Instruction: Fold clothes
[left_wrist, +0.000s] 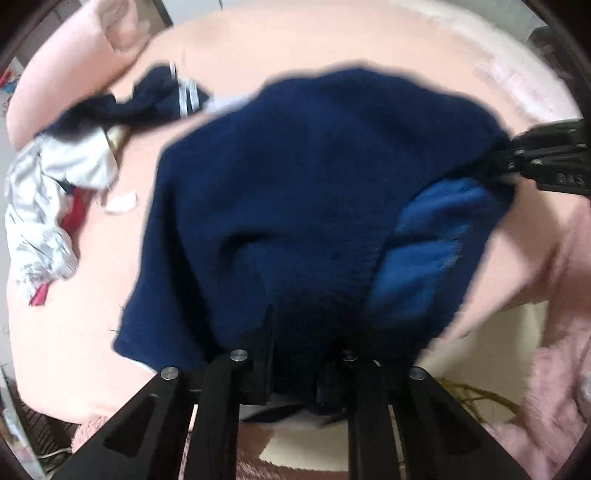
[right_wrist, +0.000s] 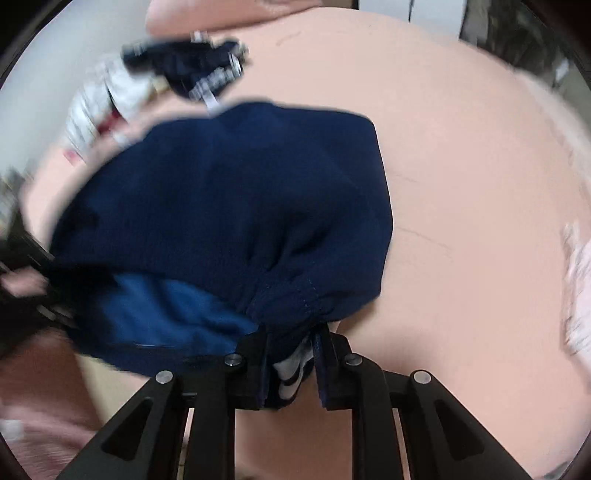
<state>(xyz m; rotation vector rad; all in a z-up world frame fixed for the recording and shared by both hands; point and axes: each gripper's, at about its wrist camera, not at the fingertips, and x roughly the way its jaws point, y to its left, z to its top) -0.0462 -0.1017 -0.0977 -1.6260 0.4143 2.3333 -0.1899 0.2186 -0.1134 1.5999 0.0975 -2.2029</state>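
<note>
My left claw is closed down on the near edge of the navy garment, the cloth bunched dark between its jaws. My right claw is pinched likewise on a gathered, stitched hem of the same garment, with a bit of striped trim caught in the gap. Between the two grips the edge sags open and shows a brighter blue lining. From both claws the garment runs away from me over the pink bed, its held edge lying crosswise from one claw to the other. Neither claw is nearer. Beyond its far edge sits a heap of other clothes, white, red and navy, well left of the garment.
</note>
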